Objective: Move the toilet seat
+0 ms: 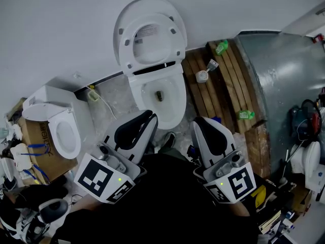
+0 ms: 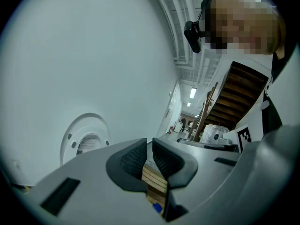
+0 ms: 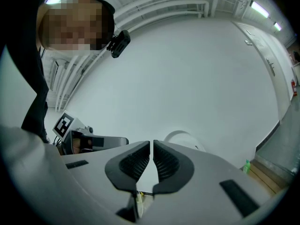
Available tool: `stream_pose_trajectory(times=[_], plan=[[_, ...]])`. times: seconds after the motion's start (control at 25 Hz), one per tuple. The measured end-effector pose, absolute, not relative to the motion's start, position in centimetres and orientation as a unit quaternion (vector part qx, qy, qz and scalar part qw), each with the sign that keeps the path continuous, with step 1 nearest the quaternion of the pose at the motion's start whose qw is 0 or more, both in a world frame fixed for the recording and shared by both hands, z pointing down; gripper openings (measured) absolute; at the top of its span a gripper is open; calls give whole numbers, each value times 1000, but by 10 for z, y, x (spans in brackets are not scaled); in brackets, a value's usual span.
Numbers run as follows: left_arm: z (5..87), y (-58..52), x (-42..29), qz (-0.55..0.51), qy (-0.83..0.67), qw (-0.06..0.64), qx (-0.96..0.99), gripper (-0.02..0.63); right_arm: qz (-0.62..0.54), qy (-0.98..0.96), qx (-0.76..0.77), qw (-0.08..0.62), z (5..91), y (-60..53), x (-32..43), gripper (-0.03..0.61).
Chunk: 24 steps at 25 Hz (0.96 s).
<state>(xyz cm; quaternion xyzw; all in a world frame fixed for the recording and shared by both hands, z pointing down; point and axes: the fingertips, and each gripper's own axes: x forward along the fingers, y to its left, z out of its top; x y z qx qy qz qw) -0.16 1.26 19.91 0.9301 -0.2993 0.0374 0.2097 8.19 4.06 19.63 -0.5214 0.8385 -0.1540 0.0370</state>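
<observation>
The white toilet seat [image 1: 148, 40] stands raised with its lid against the wall, above the open bowl [image 1: 158, 93]. In the left gripper view the seat [image 2: 84, 142] shows upright, beyond the jaws. My left gripper [image 1: 149, 118] hovers just short of the bowl's front left rim and is shut with nothing between its pads. It points up at the wall in its own view [image 2: 150, 157]. My right gripper [image 1: 201, 123] is held right of the bowl, also shut and empty. In its own view [image 3: 152, 162] the lid's top [image 3: 182, 137] peeks over the jaws.
A second white toilet [image 1: 62, 128] sits on a cardboard box [image 1: 34, 141] at the left. A wooden pallet [image 1: 226, 88] with green bottles [image 1: 221, 47] lies right of the bowl, and a grey metal cabinet [image 1: 284, 80] stands beyond it. Clutter lines both lower corners.
</observation>
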Motion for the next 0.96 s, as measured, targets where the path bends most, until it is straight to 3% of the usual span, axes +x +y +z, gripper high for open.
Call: stream_pose_trajectory(times=[0.96], plan=[[207, 12, 0, 41, -307, 227, 924, 48, -163, 838, -519, 45, 201, 41, 89, 48]])
